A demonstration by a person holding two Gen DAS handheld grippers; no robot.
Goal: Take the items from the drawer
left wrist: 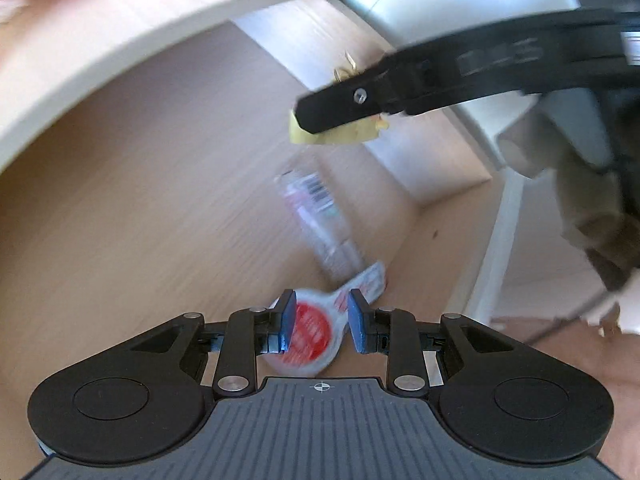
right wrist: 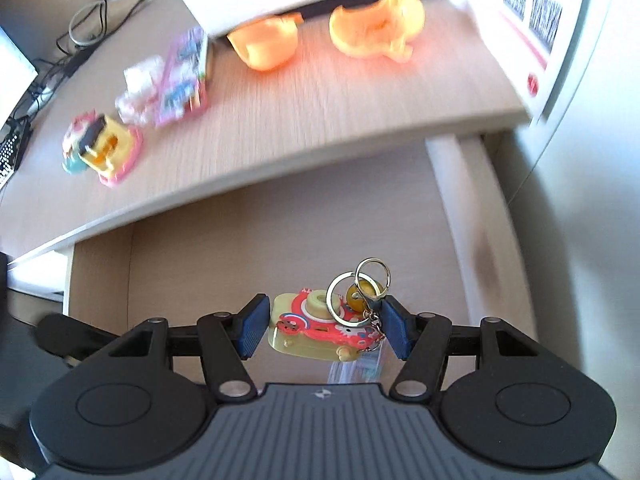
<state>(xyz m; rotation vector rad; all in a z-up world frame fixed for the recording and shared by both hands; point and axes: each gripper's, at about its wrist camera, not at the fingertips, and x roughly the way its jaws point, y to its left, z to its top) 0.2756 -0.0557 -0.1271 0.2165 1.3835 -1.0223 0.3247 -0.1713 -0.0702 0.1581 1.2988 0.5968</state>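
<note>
In the left wrist view my left gripper [left wrist: 322,322] is shut on a flat white packet with a round red label [left wrist: 314,330], held above the floor of the open wooden drawer [left wrist: 160,200]. A clear pack with a barcode [left wrist: 316,216] lies blurred on the drawer floor beyond it. My right gripper [right wrist: 325,330] is shut on a yellow and red camera-shaped keychain [right wrist: 316,326], whose metal rings [right wrist: 360,288] stick up by the right pad. From the left wrist the right gripper [left wrist: 336,120] reaches in from the upper right with the yellow keychain [left wrist: 332,136] under its finger.
The desk top [right wrist: 320,112] overhangs the drawer and carries two orange plastic pieces [right wrist: 376,28], a pink pack [right wrist: 184,80] and a yellow toy on a pink card [right wrist: 102,144]. A white cabinet [right wrist: 580,160] stands right. A hand [left wrist: 580,208] holds the right gripper.
</note>
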